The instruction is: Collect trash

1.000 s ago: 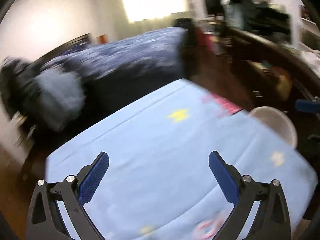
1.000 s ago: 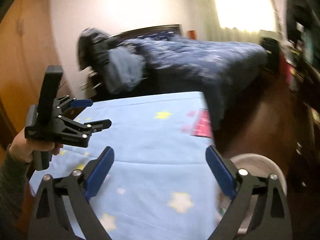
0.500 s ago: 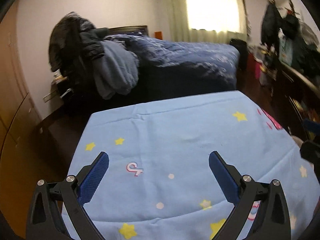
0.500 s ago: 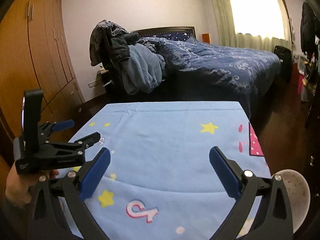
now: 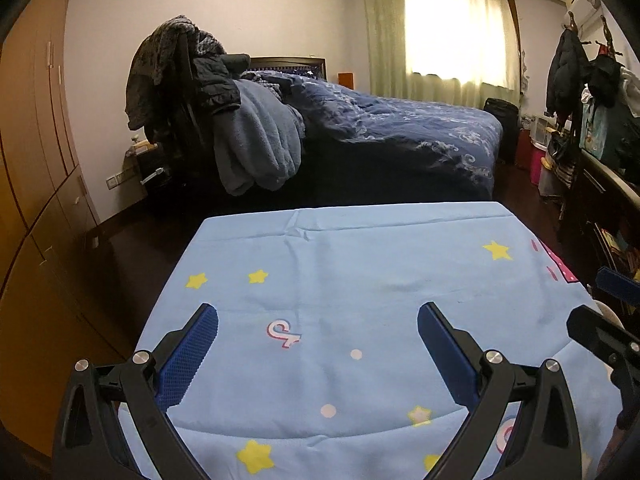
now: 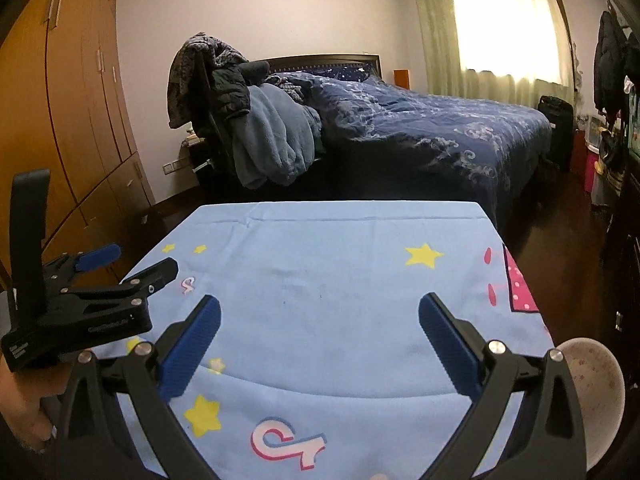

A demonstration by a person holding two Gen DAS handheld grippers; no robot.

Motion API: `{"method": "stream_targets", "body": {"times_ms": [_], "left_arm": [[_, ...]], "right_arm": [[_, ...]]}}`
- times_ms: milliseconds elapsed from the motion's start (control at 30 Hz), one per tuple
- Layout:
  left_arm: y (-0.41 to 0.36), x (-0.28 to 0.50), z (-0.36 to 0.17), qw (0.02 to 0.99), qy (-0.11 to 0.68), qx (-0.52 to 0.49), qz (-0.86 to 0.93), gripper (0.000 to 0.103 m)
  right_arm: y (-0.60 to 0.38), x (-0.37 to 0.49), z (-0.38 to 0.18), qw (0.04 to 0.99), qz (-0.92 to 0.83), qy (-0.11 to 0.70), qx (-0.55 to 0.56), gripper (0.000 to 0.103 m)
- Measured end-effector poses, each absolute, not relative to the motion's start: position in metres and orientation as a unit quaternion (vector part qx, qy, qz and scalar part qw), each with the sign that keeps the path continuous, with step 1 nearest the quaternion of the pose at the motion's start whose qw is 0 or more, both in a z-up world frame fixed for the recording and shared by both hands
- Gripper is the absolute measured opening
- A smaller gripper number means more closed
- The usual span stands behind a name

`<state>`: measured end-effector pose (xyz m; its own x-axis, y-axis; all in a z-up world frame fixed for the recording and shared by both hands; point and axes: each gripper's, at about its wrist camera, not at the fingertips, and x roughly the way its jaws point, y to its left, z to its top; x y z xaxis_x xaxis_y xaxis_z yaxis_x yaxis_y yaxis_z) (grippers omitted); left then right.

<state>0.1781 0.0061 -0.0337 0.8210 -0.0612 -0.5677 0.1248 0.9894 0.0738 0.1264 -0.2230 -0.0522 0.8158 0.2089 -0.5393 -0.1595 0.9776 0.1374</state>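
Both views now steadied from the sweep — left gripper (image 5: 318, 354) and right gripper (image 6: 319, 346) fingers wide apart, empty — above the blue cloth (image 6: 340, 280).

— What sort of place is this?
— A home bedroom. A bed (image 5: 400, 136) with a dark headboard (image 6: 324, 60) and a rumpled navy duvet (image 6: 432, 128) fills the middle.
— What else shows it?
— Wooden wardrobe doors (image 6: 80, 104) along one wall, a curtained window (image 5: 452, 40), coats on a rack (image 5: 580, 68), and clothes heaped over a chair (image 5: 200, 92) beside the bed.
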Motion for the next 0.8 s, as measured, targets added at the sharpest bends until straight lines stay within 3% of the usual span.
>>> {"method": "stream_targets", "body": {"times_ms": [800], "left_arm": [[0.002, 0.154, -0.017, 0.961, 0.269, 0.043, -0.042, 0.100]], "right_arm": [[-0.240, 0.108, -0.044, 0.959, 0.072, 0.270, 0.051, 0.100]]}}
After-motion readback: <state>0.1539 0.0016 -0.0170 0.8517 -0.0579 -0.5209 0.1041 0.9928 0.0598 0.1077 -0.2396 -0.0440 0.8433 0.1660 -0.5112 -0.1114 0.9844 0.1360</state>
